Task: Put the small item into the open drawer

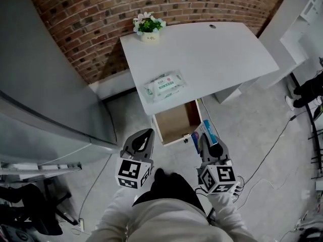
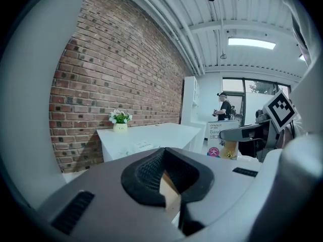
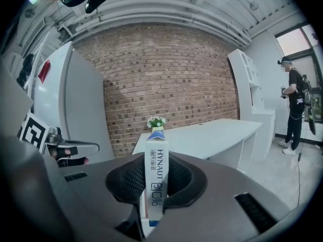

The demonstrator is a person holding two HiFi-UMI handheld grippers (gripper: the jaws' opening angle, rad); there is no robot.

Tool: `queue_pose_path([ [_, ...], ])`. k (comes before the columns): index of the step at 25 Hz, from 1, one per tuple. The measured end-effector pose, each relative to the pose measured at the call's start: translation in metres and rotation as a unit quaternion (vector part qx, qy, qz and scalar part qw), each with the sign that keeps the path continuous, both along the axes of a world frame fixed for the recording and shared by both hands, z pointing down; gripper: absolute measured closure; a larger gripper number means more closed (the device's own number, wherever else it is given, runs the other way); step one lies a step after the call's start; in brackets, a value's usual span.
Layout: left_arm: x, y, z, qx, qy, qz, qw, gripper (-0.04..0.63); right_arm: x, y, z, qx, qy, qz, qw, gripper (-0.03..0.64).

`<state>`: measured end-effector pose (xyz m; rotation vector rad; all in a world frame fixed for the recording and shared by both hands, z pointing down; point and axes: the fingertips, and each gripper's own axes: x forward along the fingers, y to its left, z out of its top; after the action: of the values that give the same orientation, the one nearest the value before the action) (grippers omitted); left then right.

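Dressed in a pale cream sweatshirt (image 1: 166,223) with long sleeves (image 1: 115,209), and black clothing (image 1: 169,183) below the hem. Smooth grey moulded shells on the left gripper (image 1: 145,134) and right gripper (image 1: 204,137). On each, at the near end, a cube (image 1: 133,171) faced with black-and-white square markers. Inside the jaws, black ribbed pads (image 3: 132,178) set in a rounded black collar; dark slot vents (image 3: 255,210) on either side.

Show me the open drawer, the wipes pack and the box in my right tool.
open drawer (image 1: 174,124): head view, bare wooden bottom.
wipes pack (image 1: 165,85): head view, middle of top.
box (image 3: 155,178): right gripper view, printed narrow face.
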<state>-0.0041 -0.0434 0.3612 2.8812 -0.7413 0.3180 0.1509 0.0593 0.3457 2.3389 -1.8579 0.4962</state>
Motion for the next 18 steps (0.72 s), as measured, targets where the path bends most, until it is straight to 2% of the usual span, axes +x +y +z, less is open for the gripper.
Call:
queue_pose_path([
  [18, 0.01, -0.042, 0.021, -0.017, -0.016, -0.066, 0.9976, 0.578, 0.009, -0.065, 0.051, -0.038, -0.011, -0.082, 0.996, 0.535],
])
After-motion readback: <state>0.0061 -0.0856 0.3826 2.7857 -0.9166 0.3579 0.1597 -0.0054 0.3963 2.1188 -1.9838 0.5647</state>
